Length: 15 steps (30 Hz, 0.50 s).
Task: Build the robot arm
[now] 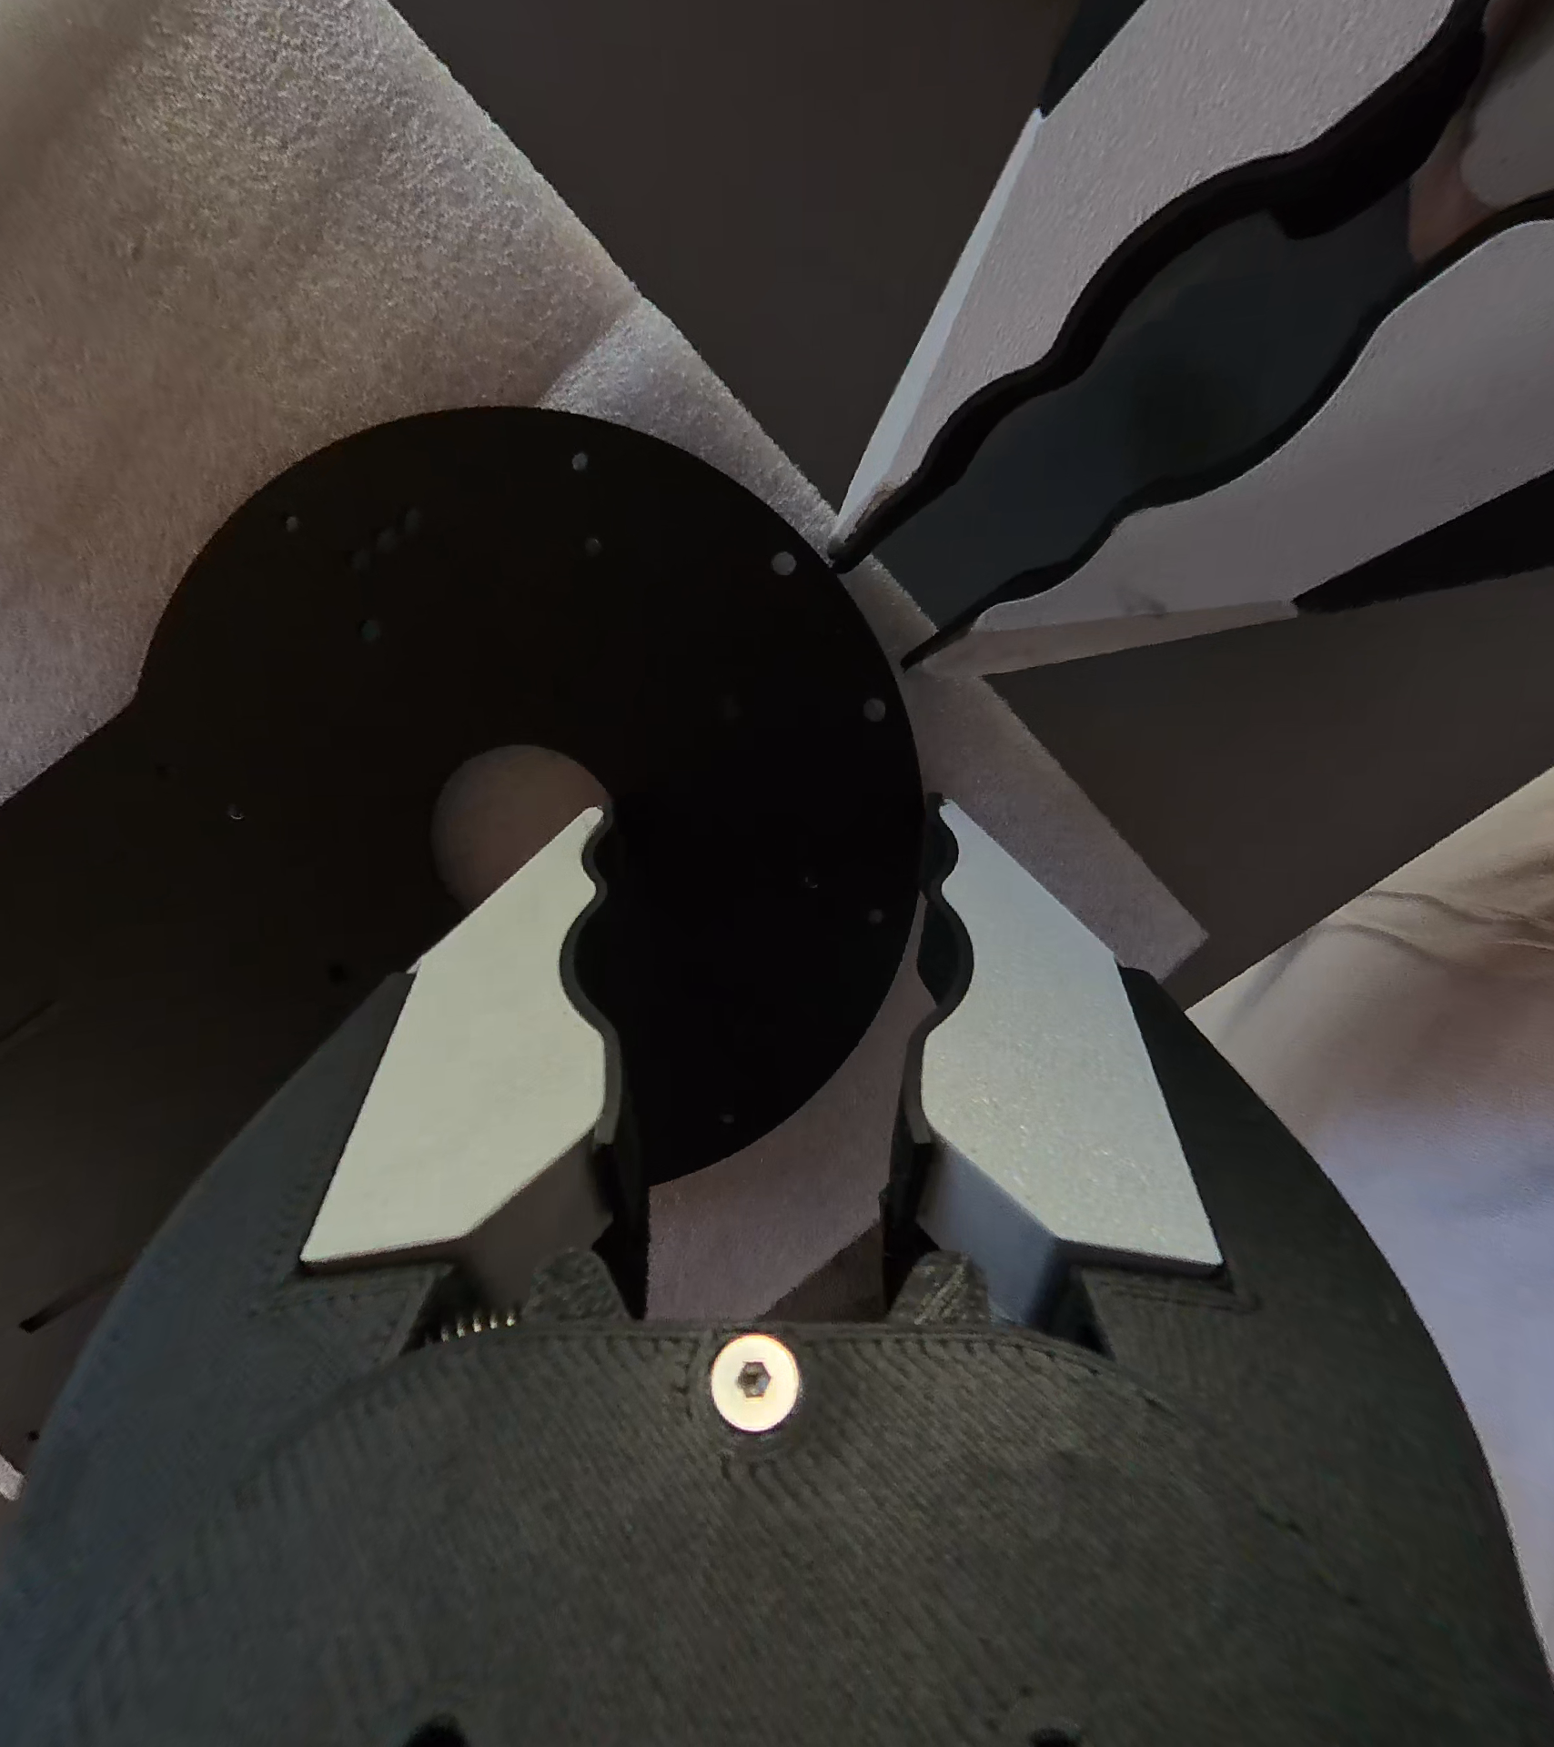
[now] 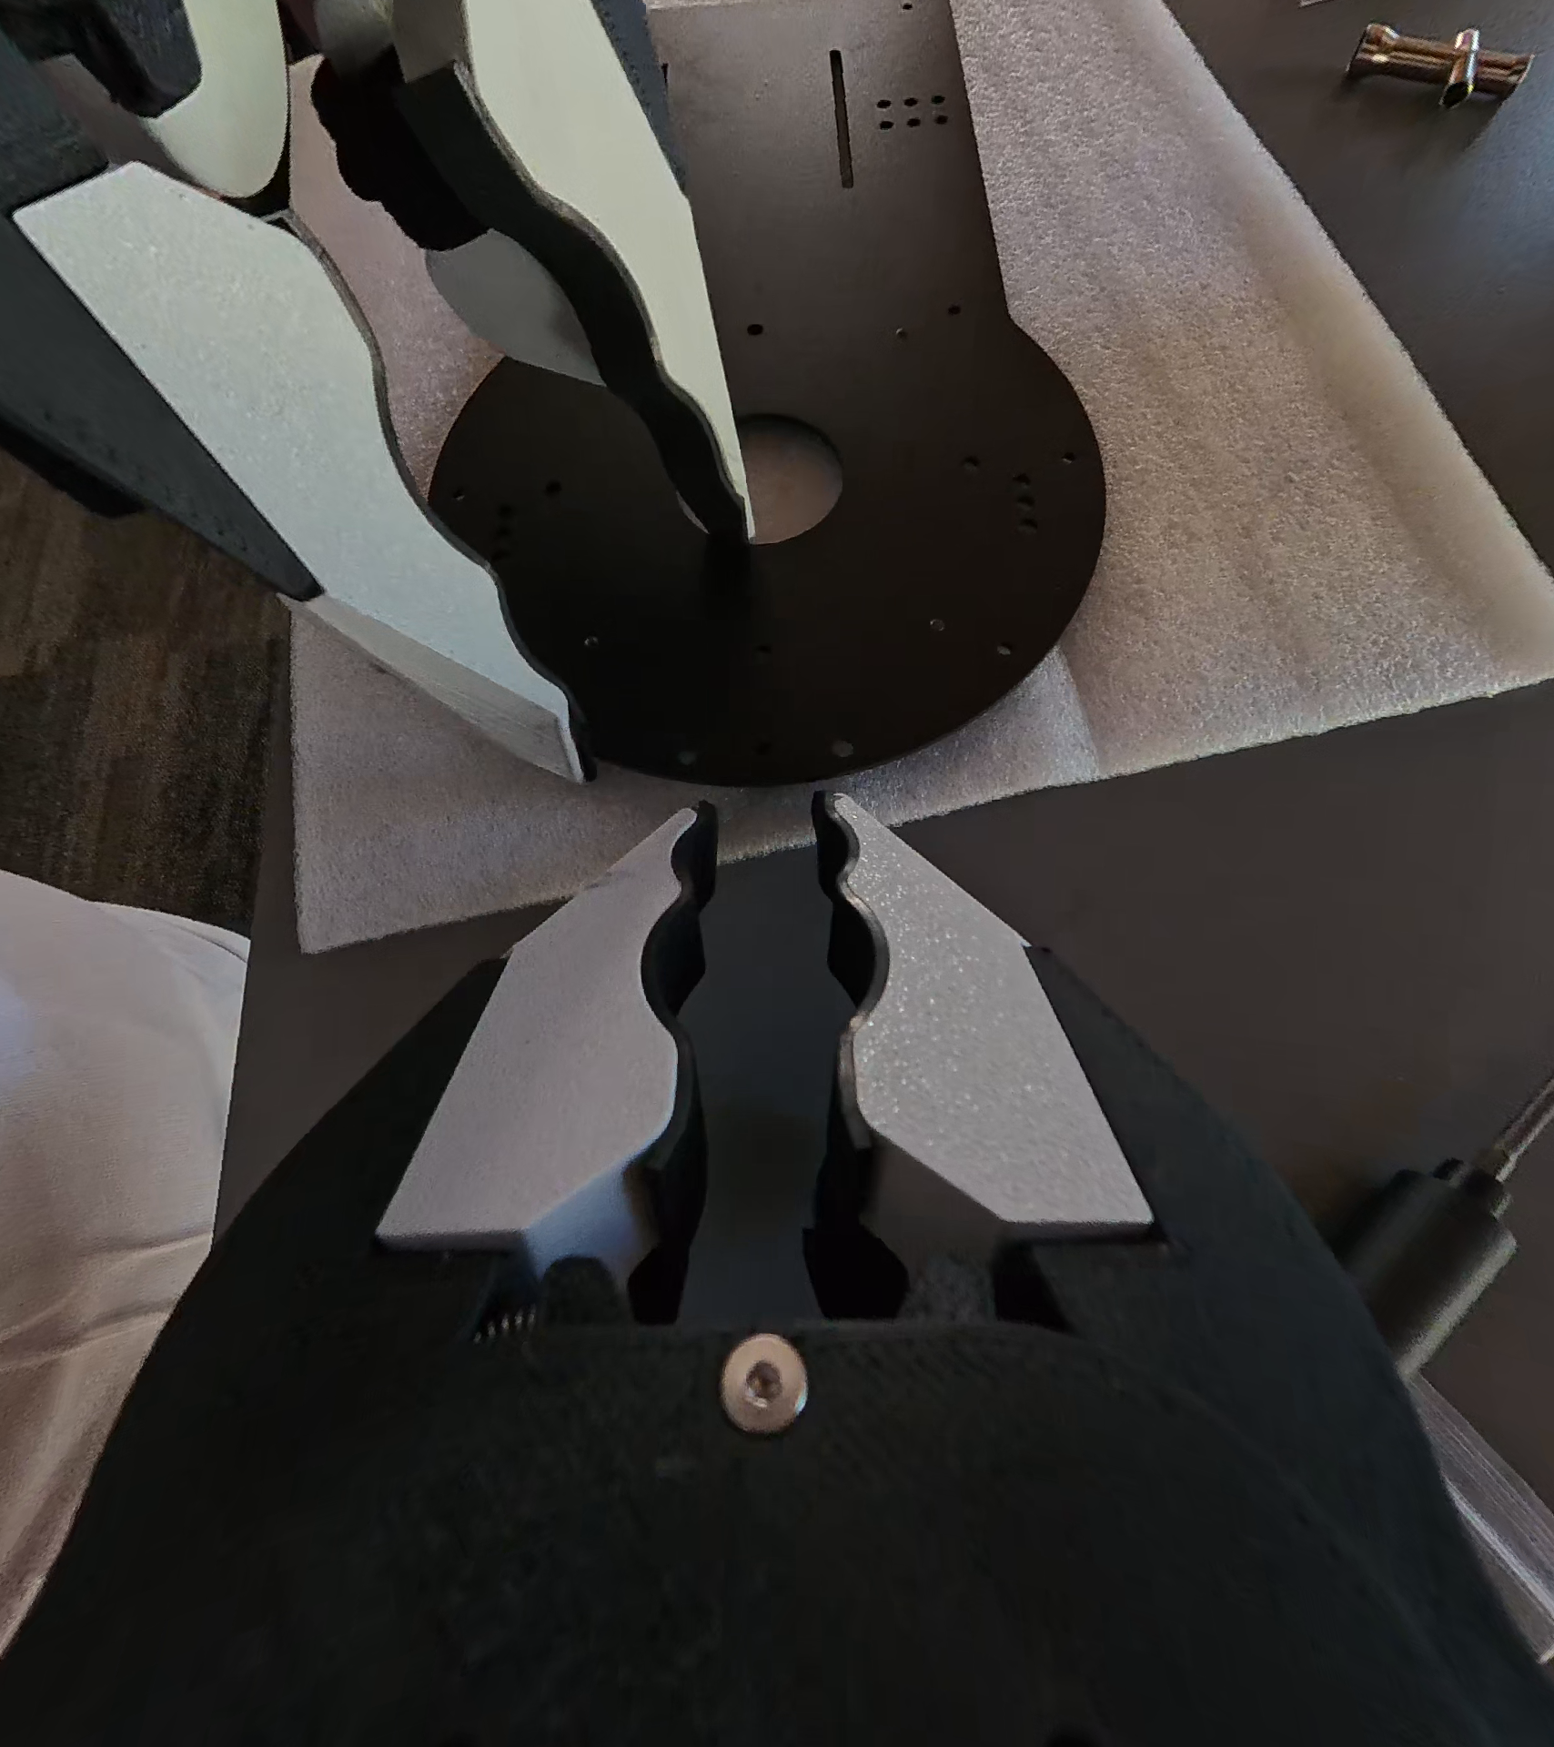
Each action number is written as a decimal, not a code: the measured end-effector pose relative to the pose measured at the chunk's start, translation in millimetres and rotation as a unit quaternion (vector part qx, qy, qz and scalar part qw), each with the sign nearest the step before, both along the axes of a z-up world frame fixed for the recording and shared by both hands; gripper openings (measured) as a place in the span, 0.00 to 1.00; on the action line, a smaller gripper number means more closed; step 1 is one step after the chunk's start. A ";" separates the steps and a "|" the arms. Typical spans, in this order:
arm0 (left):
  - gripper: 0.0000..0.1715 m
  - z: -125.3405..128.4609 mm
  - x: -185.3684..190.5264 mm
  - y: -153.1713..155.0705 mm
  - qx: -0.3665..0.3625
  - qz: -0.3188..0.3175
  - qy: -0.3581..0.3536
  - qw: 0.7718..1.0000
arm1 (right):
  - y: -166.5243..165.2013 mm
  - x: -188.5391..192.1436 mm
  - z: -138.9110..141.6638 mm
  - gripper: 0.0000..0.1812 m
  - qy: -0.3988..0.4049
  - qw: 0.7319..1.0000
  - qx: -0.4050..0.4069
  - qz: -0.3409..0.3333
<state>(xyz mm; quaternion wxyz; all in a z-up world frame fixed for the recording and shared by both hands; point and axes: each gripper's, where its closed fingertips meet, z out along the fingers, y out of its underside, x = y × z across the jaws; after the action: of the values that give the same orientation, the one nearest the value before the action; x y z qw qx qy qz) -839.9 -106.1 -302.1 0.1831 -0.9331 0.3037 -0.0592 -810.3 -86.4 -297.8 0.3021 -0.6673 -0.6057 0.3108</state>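
A flat black metal plate [image 1: 433, 681] with a round end, a central hole and several small drill holes lies on a grey foam sheet [image 1: 140, 331]. My left gripper [image 1: 768, 811] straddles the plate's ring. One pad sits at the hole's edge and the other against the outer rim, so it is closed on the ring. In the right wrist view the plate [image 2: 896, 586] rests flat on the foam [image 2: 1274, 492], with the left gripper [image 2: 660, 638] on it. My right gripper [image 2: 764, 808] is slightly open and empty, just short of the plate's near rim; it also shows in the left wrist view [image 1: 875, 607].
A cross-shaped metal socket wrench [image 2: 1440, 61] lies at the far right on the dark table [image 2: 1321, 898]. A black-handled driver [image 2: 1454, 1229] and a ribbed grey block [image 2: 1511, 1560] lie near right. A person's light clothing [image 2: 45, 1134] is at the left, and carpet [image 2: 45, 662] beyond it.
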 end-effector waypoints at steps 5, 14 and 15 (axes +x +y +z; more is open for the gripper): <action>0.36 0.4 -0.2 -0.4 -0.008 -0.001 0.002 1.000 | -0.1 0.2 0.4 0.11 0.002 1.000 0.005 0.002; 0.36 1.8 -0.5 -1.4 -0.021 -0.004 0.004 1.000 | 0.0 0.7 0.5 0.12 0.005 1.000 -0.003 0.002; 0.36 2.0 -0.6 -1.6 -0.023 -0.005 0.004 1.000 | 0.3 0.8 0.6 0.12 0.005 1.000 -0.004 0.002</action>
<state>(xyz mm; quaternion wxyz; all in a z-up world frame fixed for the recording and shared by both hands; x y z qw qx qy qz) -840.6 -107.6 -300.1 0.1604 -0.9358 0.3076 -0.0632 -809.6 -86.0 -297.2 0.3023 -0.6658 -0.6039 0.3172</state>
